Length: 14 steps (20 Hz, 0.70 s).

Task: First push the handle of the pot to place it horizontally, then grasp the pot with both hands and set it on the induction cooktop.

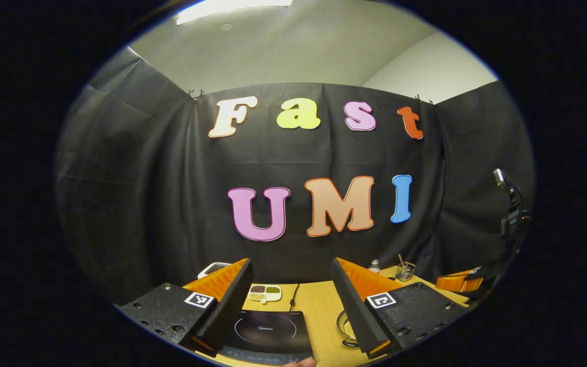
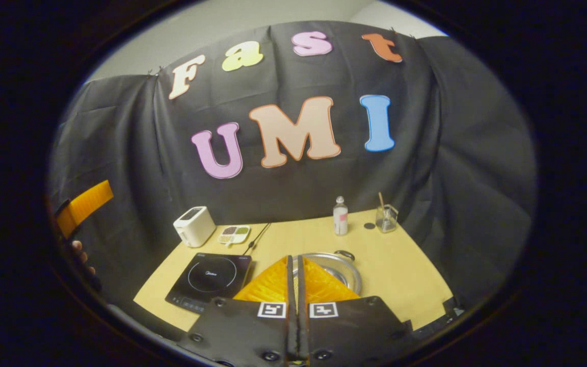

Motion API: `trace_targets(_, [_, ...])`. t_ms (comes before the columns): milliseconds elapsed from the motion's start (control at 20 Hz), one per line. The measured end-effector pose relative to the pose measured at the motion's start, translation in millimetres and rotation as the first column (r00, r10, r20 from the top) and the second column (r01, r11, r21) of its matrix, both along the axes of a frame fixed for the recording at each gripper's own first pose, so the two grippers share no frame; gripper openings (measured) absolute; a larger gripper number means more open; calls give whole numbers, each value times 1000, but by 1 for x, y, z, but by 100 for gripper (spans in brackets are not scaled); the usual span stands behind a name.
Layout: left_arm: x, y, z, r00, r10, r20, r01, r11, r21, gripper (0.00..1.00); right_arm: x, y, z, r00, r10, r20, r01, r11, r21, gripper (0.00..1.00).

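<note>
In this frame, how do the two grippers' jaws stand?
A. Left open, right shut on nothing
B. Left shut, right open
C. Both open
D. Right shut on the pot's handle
A: in the left gripper view the left gripper has its fingers spread wide, with the cooktop showing between them; in the right gripper view the right gripper has its fingers pressed together above the pot, holding nothing.

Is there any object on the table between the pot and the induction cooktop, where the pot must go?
Nothing visible stands between them. In the right gripper view the pot sits just right of the induction cooktop, with bare table around; the right gripper hides the strip between them. The toaster, dish and bottle stand farther back.
</note>
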State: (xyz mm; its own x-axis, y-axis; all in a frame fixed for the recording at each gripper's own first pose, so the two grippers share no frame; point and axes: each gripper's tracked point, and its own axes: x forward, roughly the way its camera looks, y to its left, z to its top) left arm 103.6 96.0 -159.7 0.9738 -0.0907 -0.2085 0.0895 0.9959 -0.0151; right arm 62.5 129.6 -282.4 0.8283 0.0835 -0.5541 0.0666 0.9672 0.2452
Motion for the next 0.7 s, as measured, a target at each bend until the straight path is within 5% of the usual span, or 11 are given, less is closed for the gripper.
trace_targets(400, [52, 5, -34, 994, -107, 7, 107, 994, -31, 93, 1, 9, -87, 981, -90, -173, 88, 996, -23, 2])
trace_targets(700, [84, 22, -80, 980, -201, -14, 199, 976, -94, 93, -16, 19, -151, 928, -231, -291, 215, 973, -86, 3])
